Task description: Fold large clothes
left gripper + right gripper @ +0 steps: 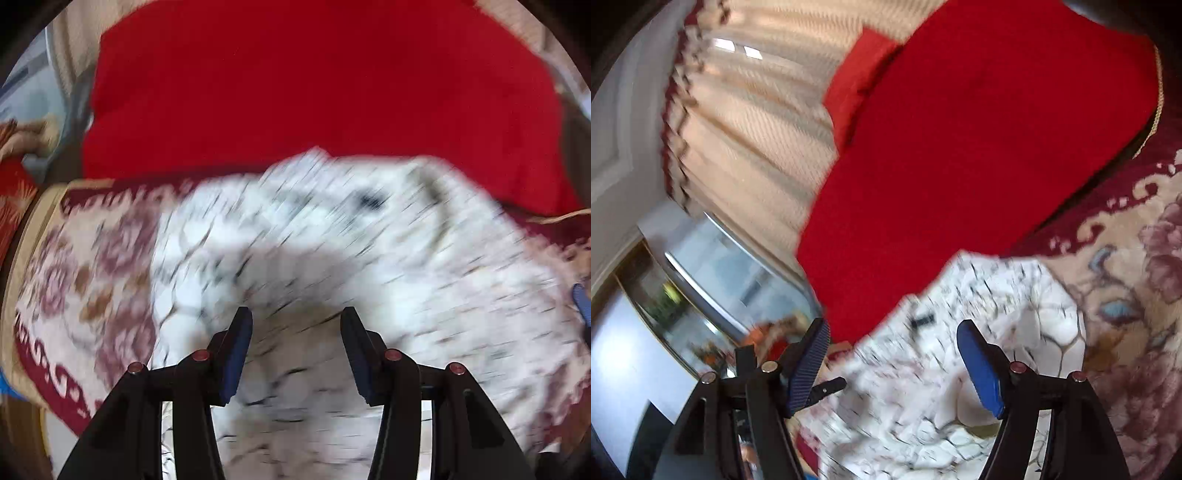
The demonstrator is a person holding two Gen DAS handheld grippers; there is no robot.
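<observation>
My 2 hand-held grippers, left and right, both gape wide, holding nothing. The white patterned garment lies bunched on the carpet beside the red cushion (blurred). I should pinch 2 matching corners first, then lift evenly.

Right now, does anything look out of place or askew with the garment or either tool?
The white patterned garment lies rumpled in a heap on the floral rug, not spread flat. Both the left tool and right tool are open, holding nothing. Both views are motion-blurred; no damage or spill shows.
</observation>
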